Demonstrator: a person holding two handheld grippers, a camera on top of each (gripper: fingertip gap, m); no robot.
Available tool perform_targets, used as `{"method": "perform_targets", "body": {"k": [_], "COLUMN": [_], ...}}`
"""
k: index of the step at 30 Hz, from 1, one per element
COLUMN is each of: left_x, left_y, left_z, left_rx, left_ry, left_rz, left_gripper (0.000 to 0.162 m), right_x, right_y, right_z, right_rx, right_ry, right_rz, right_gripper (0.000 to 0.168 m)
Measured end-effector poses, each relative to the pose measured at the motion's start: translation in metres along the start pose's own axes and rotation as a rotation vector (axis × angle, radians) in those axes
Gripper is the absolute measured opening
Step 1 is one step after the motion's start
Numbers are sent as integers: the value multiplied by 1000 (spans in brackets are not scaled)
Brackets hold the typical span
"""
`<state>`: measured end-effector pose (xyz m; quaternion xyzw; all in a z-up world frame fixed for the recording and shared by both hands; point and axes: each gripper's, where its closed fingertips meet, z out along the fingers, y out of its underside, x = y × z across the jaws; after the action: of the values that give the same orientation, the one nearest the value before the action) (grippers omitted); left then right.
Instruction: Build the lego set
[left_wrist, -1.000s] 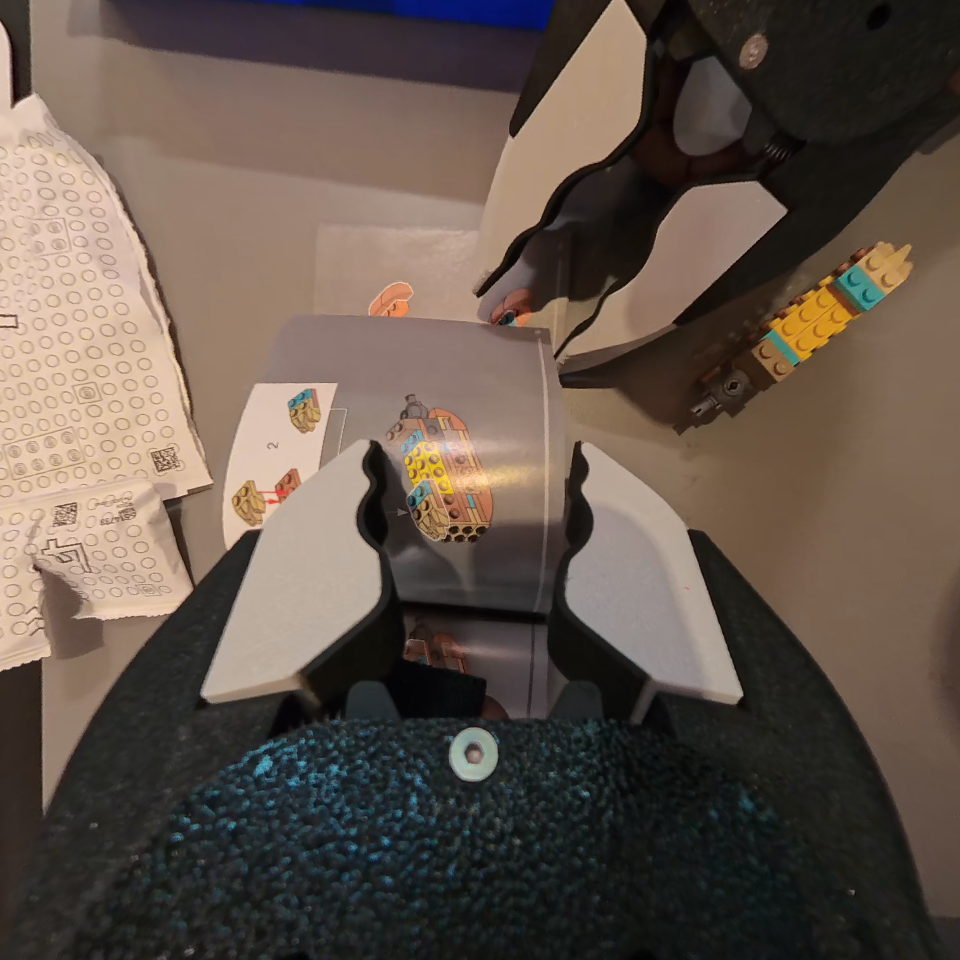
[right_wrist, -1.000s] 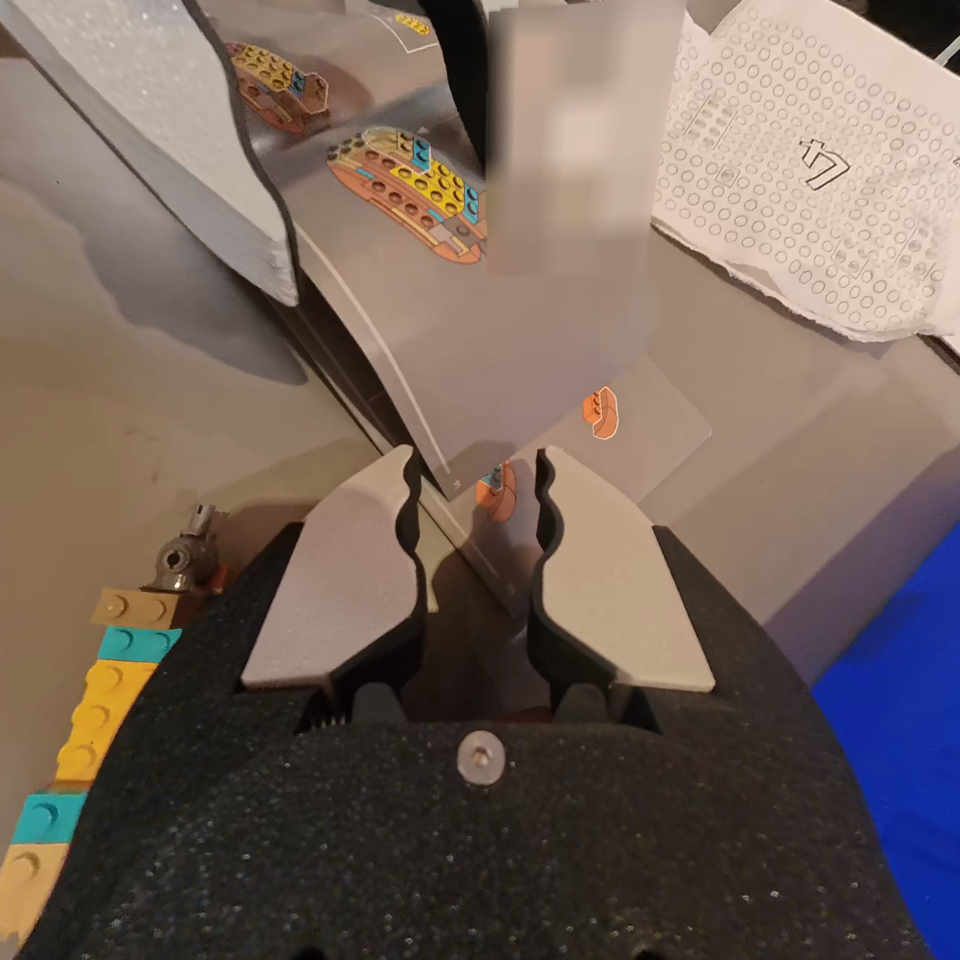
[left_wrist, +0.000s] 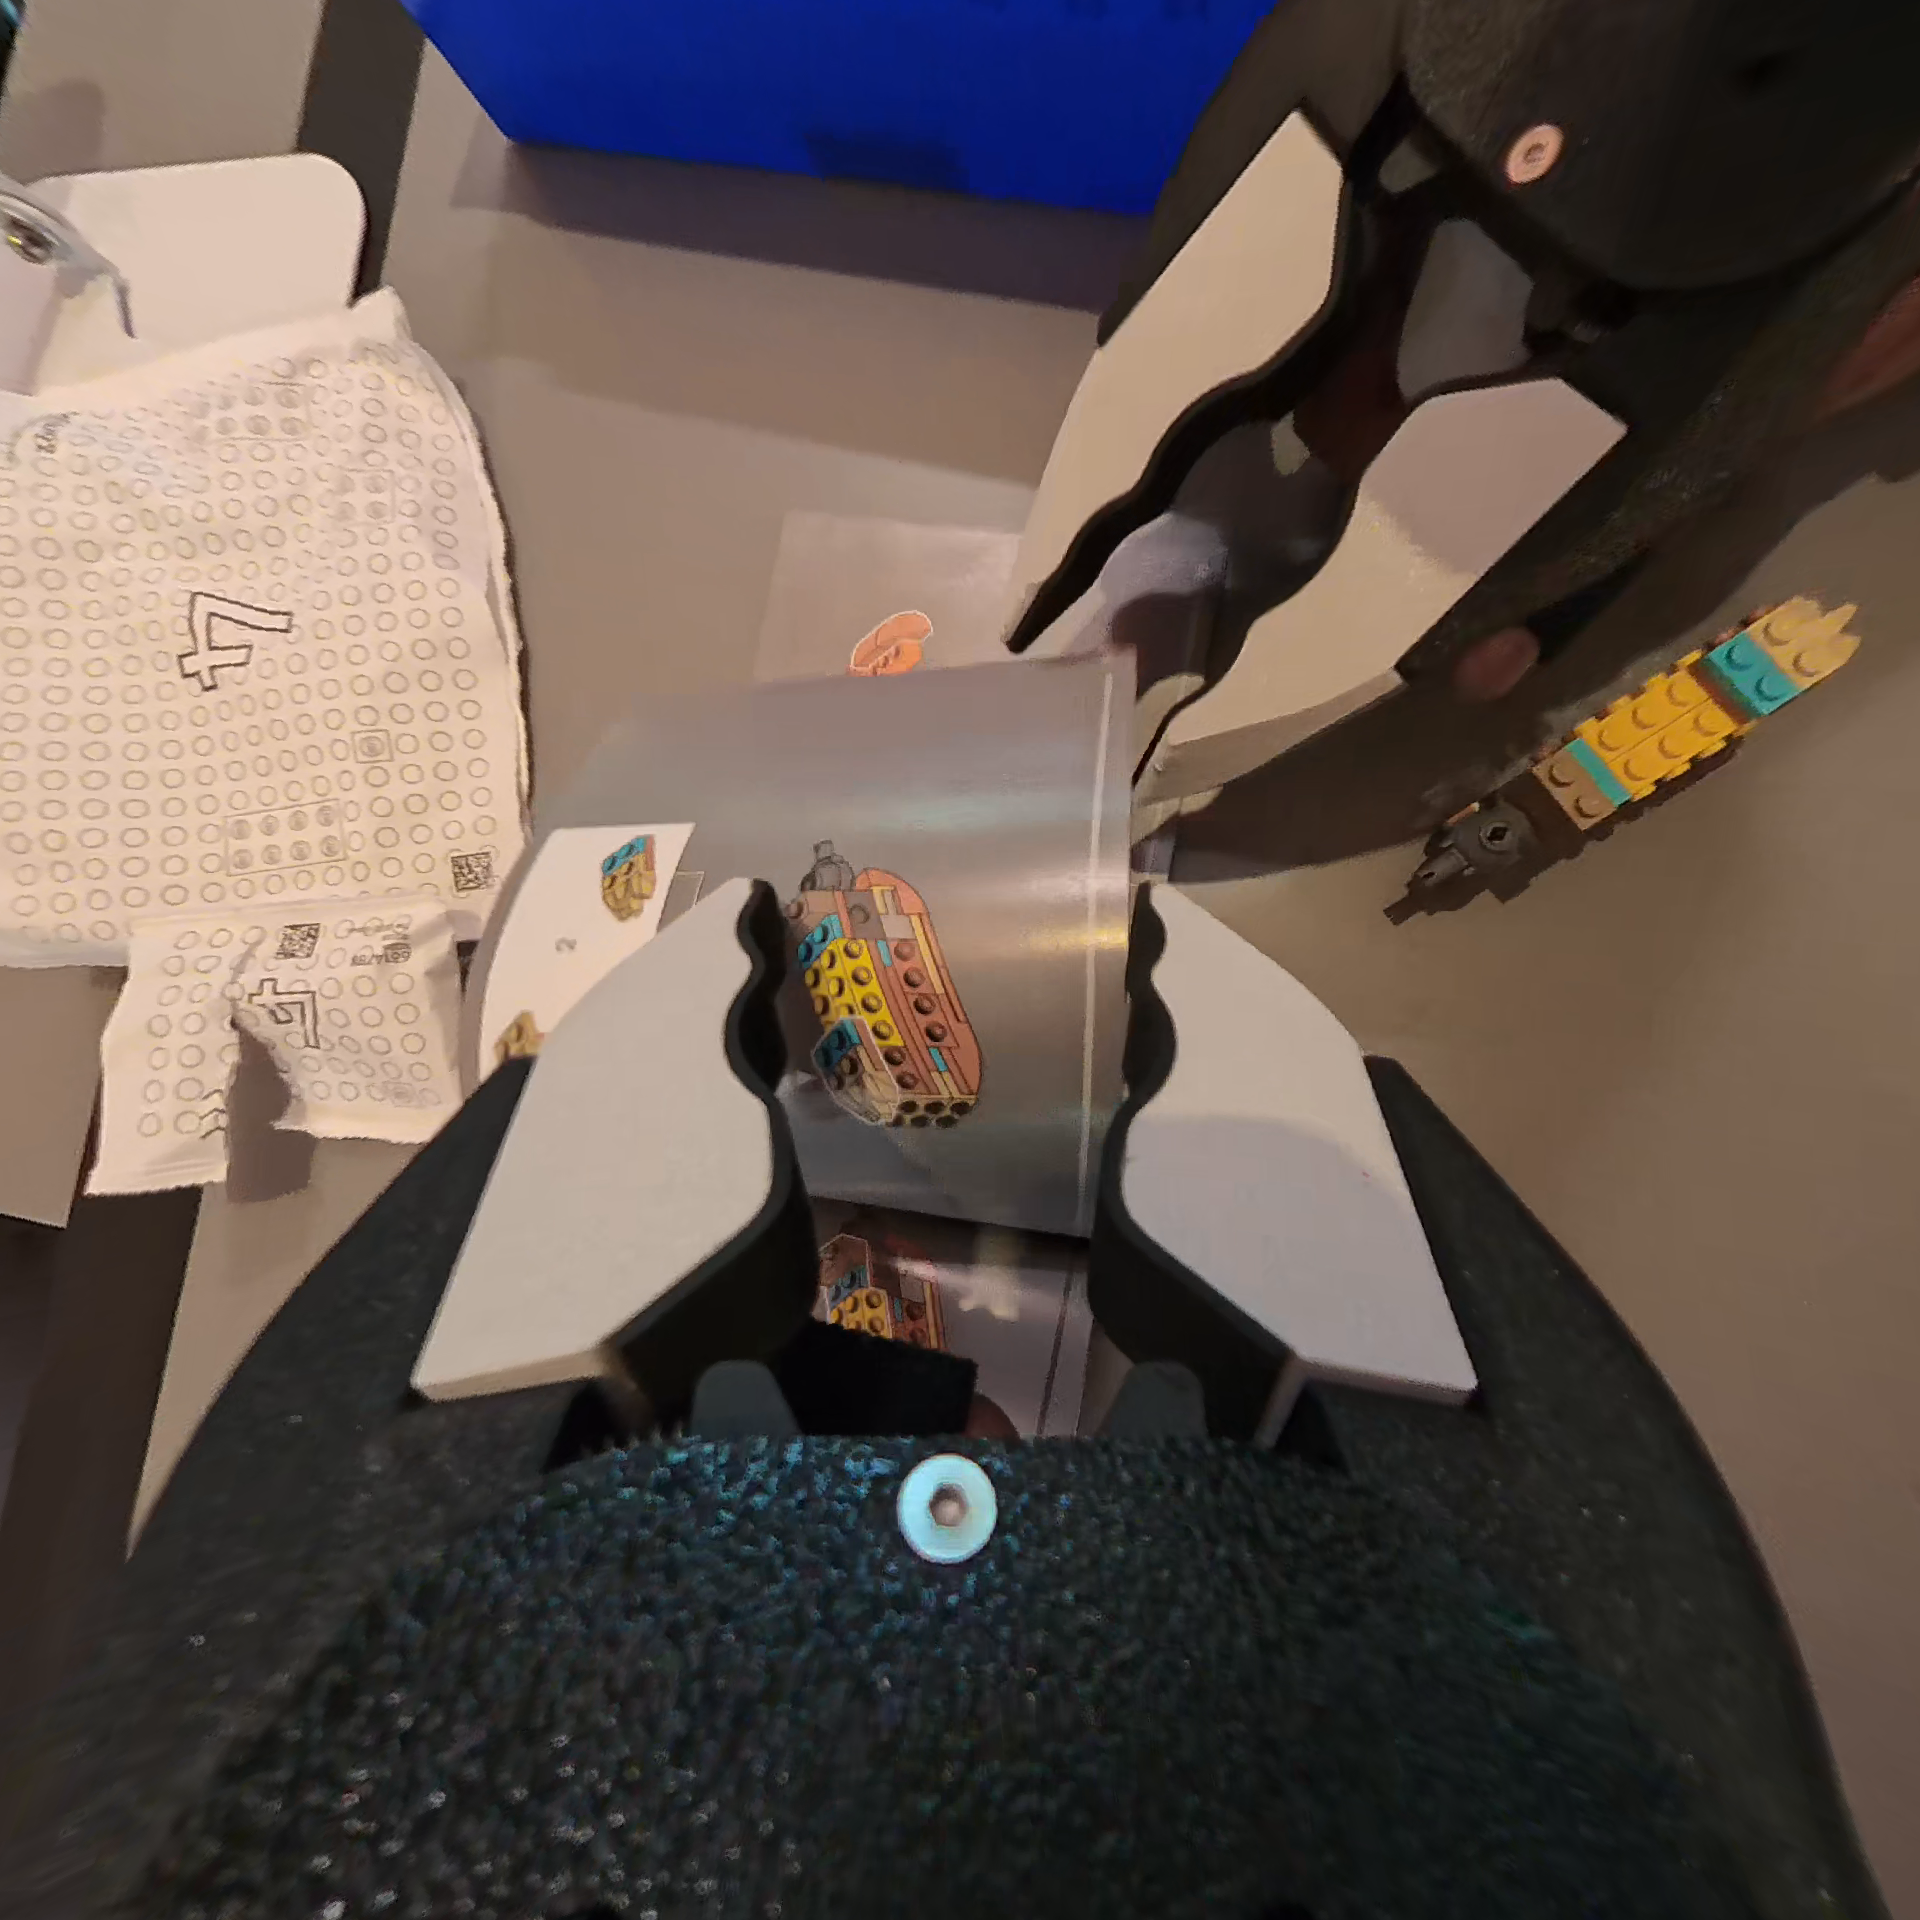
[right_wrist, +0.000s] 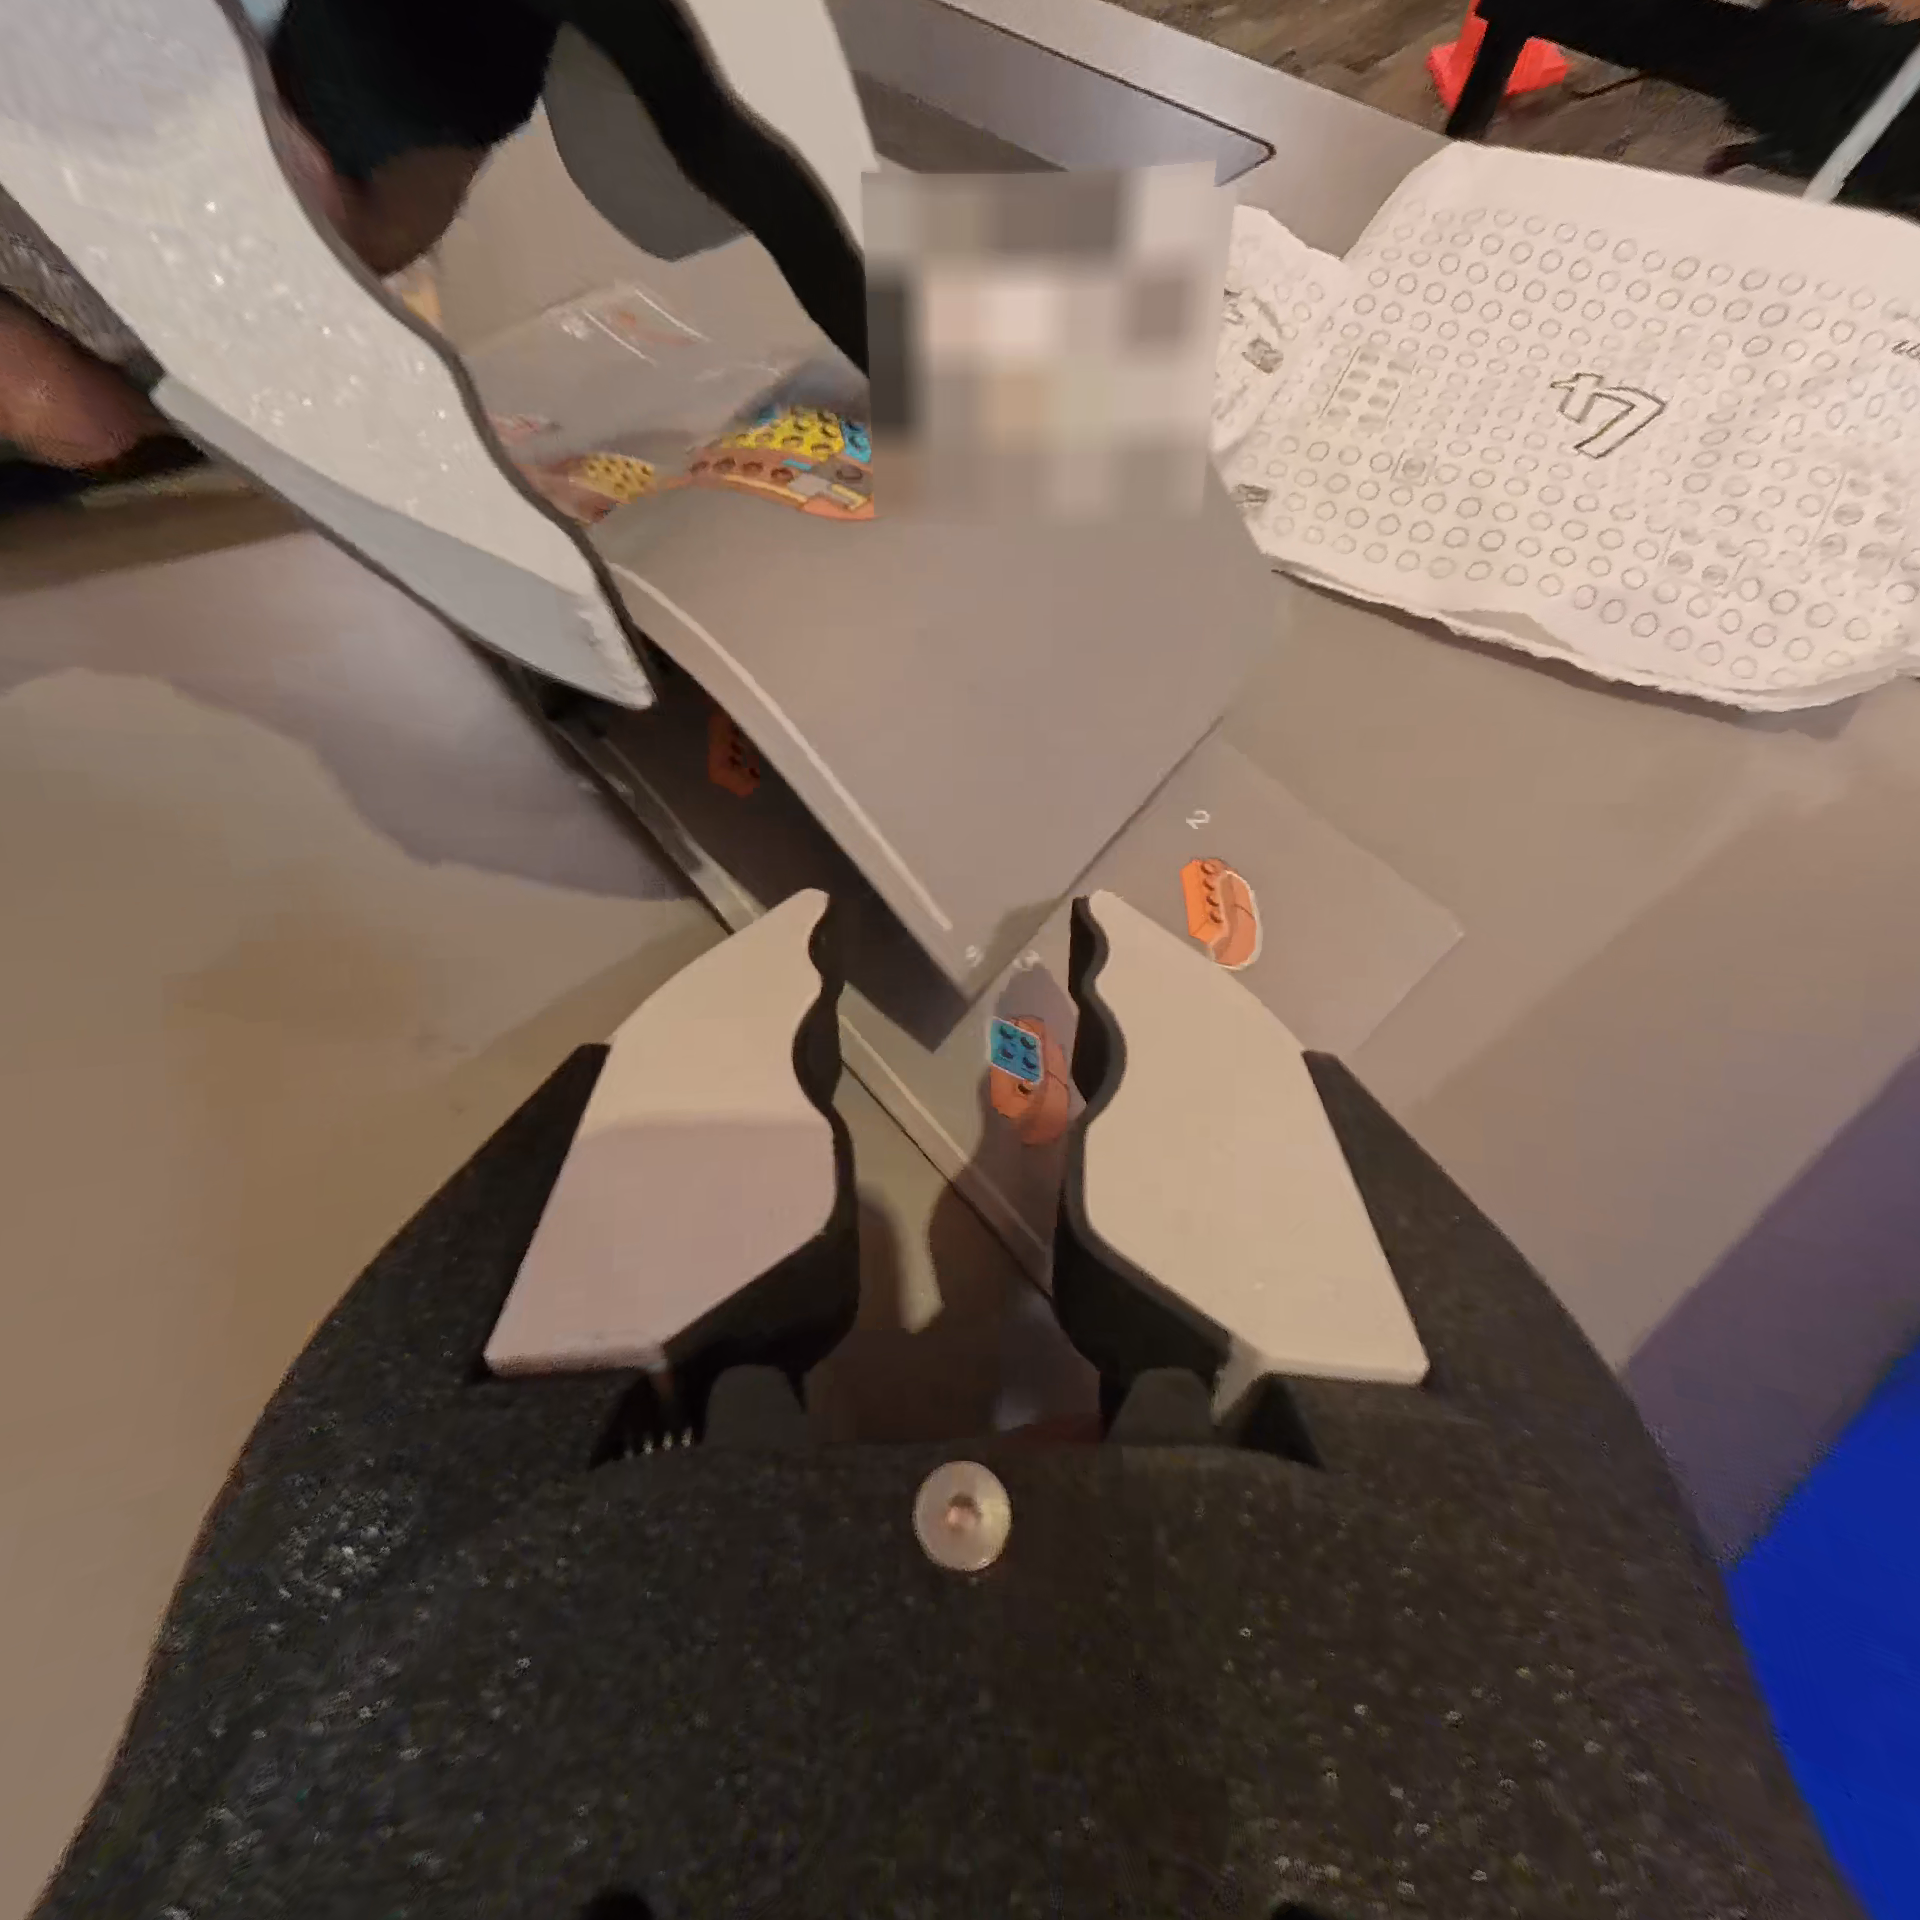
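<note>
- The step in hand looks like turning a page of the instruction booklet (left_wrist: 914, 790), not placing bricks: one grey leaf arches up off the flat pages on the tabletop (left_wrist: 1558, 1195).
- In the left wrist view the left claw (left_wrist: 940, 935) sits at 6 o'clock with its jaws spread apart, the curled leaf lying between them. Whether the fingertips touch the paper I cannot tell, so I judge it released, steadying at most.
- The right claw (right_wrist: 945, 935) is likewise parted in its own view, with the free corner of the lifted leaf hanging just in front of its tips, not pinched.
- The partly built lego model (left_wrist: 1662, 738), a strip of yellow, teal and tan bricks on a dark base, lies on the tabletop at 2 o'clock in the left view, beside the right claw and apart from the booklet; neither claw holds it.
- Torn white paper bags (left_wrist: 229, 644) lie at 10 o'clock, and a blue bin (left_wrist: 831, 83) stands at 12.
- Next, I judge, the right claw must close on the leaf's corner and carry it over flat, gently, since glossy paper slips or creases.
</note>
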<state>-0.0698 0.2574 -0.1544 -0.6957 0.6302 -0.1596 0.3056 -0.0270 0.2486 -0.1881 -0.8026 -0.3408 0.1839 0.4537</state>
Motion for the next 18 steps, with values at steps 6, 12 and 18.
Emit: {"method": "perform_targets", "body": {"k": [6,12,18], "left_x": [-2,-3,2], "left_y": [0,4,6], "left_z": [-14,-18,-17], "left_rx": [78,90,81], "left_ry": [-51,-62,-50], "left_rz": [-32,-44,-37], "left_gripper": [62,63,63], "right_x": [-8,-18,-23], "right_y": [-4,-12,-16], "right_z": [3,3,4], "right_rx": [7,46,64], "right_ry": [-74,-128,-117], "right_rz": [69,99,62], "right_gripper": [41,43,43]}}
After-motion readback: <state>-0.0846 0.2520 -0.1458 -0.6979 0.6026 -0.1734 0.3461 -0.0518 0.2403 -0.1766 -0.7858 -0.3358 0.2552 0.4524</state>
